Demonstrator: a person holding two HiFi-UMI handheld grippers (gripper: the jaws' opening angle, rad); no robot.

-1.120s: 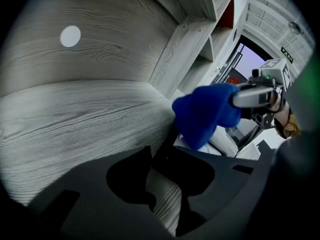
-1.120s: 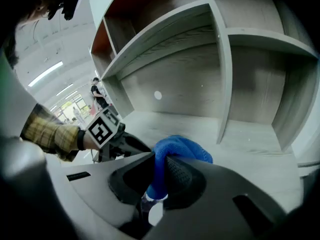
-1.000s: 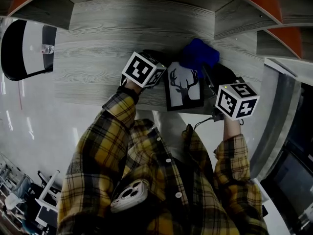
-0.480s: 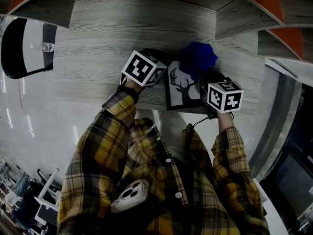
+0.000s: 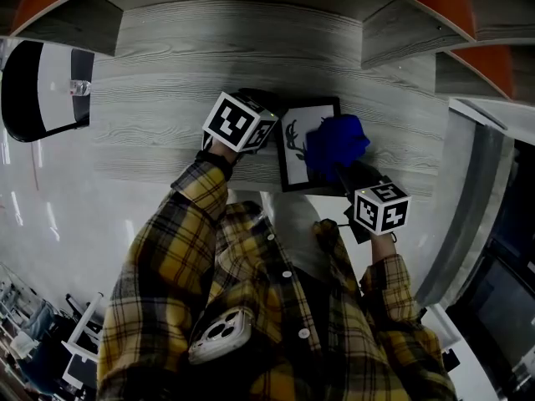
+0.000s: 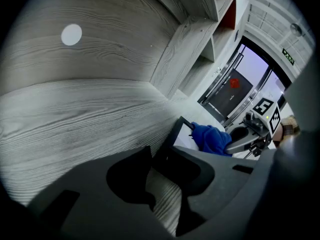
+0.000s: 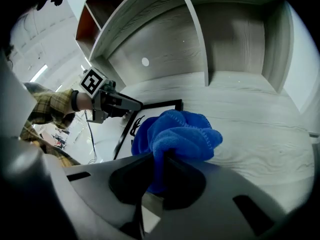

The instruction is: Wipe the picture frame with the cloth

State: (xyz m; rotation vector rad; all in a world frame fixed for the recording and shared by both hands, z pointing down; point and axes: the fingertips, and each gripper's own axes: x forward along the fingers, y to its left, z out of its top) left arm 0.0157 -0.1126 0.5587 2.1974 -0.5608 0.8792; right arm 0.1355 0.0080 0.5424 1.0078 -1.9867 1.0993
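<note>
Both jaws of the right gripper [image 7: 157, 169] are seen clamped on one blue cloth [image 7: 175, 134], a soft, fleecy bundle bunched into rounded folds. The jaws of the left gripper [image 6: 157, 154] are seen closed in on the left edge of the single picture frame [image 5: 294, 153], with wood grain visible in the gap behind their tips.

One frame is counted: rectangular, with a thin black border round a white sheet printed with a black antlered deer. It is laid flat on the desk [image 5: 167, 124], close to the front edge, between the two grippers. The cloth is pressed onto the right part of the picture, so that only part of the deer is shown.

The desk is made of grey board with a long streaked wood grain, and the same board is used for the shelf compartments behind it. Two marker cubes are counted, one on each gripper [image 5: 238, 122] [image 5: 380, 209], white with black square patterns. Two yellow plaid sleeves are seen, and one phone [image 5: 221, 334] is carried in the shirt pocket.
</note>
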